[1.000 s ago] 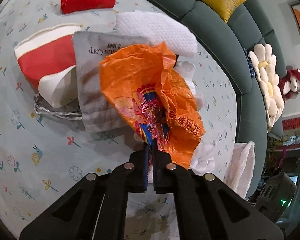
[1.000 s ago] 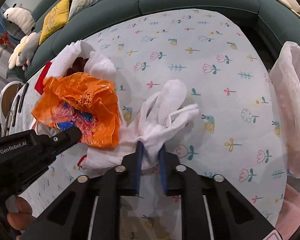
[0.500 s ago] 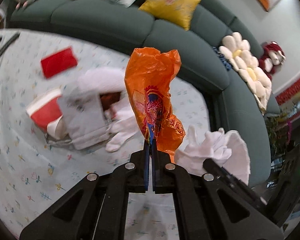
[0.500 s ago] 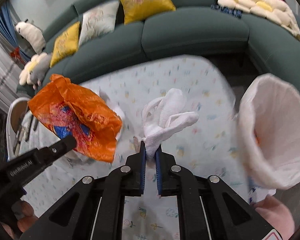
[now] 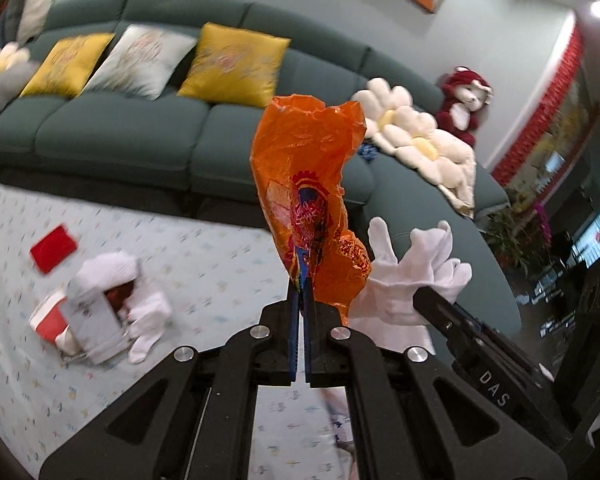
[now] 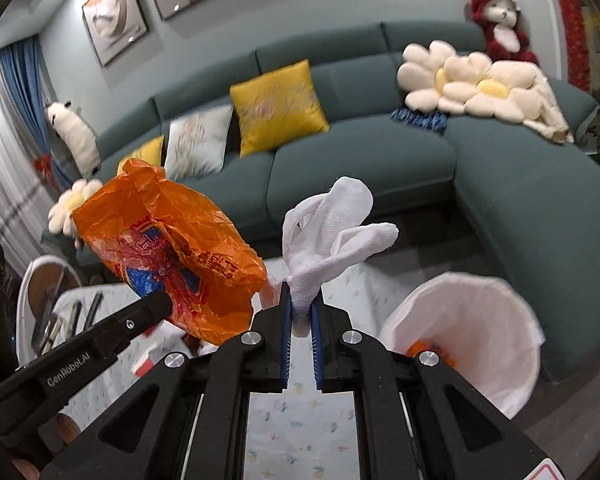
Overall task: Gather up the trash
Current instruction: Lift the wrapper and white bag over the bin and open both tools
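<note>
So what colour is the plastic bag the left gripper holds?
Orange, with red and blue print; the plastic bag shows best in the left wrist view.

Both wrist cameras look along their fingers, tilted downward, sharing the teal sofa and each other's load.

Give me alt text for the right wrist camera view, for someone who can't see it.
The right gripper pinches a white glove held up in the air, while the left gripper beside it holds a crumpled orange plastic bag. A white-lined trash bin stands low on the right, and a teal sofa with yellow cushions fills the background.
</note>
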The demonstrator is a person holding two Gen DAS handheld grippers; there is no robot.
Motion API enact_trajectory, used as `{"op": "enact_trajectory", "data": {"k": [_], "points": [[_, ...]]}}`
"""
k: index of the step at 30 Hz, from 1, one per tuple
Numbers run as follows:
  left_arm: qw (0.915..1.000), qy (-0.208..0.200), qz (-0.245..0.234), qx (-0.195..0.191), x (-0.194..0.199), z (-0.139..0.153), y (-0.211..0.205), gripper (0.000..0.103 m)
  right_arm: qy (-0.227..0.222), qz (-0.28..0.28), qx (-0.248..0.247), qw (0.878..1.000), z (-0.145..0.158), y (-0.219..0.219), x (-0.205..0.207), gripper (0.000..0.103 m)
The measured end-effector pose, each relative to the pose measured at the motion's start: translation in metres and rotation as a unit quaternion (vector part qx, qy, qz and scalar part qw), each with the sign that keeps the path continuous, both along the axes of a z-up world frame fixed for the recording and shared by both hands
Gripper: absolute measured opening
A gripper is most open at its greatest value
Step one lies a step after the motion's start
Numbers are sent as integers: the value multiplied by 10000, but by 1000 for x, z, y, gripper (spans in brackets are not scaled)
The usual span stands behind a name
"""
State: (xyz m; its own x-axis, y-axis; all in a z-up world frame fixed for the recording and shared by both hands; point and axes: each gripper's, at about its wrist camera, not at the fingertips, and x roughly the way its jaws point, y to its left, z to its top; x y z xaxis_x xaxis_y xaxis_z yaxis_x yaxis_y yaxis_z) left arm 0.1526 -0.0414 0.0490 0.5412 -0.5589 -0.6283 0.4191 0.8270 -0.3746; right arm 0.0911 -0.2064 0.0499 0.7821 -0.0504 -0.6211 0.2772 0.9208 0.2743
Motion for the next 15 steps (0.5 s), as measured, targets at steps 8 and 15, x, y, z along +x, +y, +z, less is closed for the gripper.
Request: {"op": "enact_trajectory", "data": {"k": [8, 15], "points": [[9984, -292, -483, 50, -24, 23, -59, 1, -285, -362, -106, 9989, 26, -50, -38, 8], [9954, -363, -872, 152, -43, 24, -105, 1, -353, -763, -28, 9965, 24, -93, -69, 8]]}}
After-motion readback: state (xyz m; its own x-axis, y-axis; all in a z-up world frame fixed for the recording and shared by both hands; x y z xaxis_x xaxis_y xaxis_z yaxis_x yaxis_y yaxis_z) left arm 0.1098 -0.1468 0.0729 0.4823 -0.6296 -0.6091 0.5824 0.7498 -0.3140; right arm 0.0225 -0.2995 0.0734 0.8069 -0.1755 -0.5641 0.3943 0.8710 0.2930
